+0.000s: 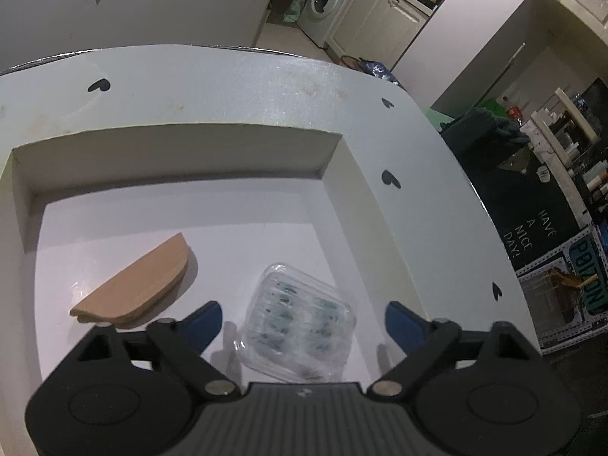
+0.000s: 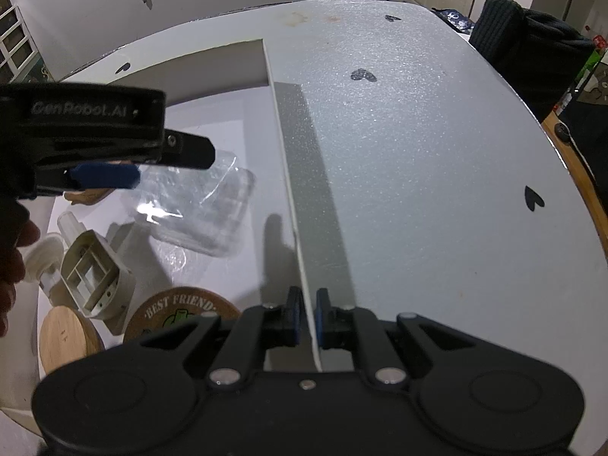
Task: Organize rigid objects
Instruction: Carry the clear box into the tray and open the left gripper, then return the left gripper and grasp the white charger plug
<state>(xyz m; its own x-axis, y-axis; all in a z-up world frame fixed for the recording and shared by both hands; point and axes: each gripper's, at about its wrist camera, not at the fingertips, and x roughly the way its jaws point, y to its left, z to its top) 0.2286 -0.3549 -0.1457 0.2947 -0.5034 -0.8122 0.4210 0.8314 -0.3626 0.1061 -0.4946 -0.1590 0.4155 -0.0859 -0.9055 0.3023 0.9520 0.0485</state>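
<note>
two grippers in my views. from the left wrist camera i see my left gripper (image 1: 302, 317) spread wide, blue pads (image 1: 203, 319) well apart with nothing pinched between them. it hangs over the white box (image 1: 171, 140), pointing steeply down. a clear plastic case (image 1: 300, 323) lies flat on the box floor between the two fingers, apart from both pads; small dark and teal bits show through its lid, too blurred to name. to its left on the same floor lies a tan half-round wooden piece (image 1: 140, 281), near the left finger, not touching it.

from the right wrist camera, my right gripper (image 2: 307, 317) is pressed together on the thin right wall of the white box, one pad on each face of the wall. the left gripper body shows at the left edge of this view above the clear plastic case, and part of a hand (image 2: 13, 250) shows at that edge.

inside the box, nearer me, i see a grey plastic housing (image 2: 97, 277) with ribs inside, lying tilted against a cream plastic part (image 2: 43, 254). just below it are a plain round wooden coaster (image 2: 66, 342) and a round coaster printed "best friend" (image 2: 178, 315), partly under the housing and hidden by my gripper.

the box sits on a white table (image 2: 418, 152) marked with black hearts. a dark fabric bundle (image 2: 532, 45) lies past the table's far right corner.
</note>
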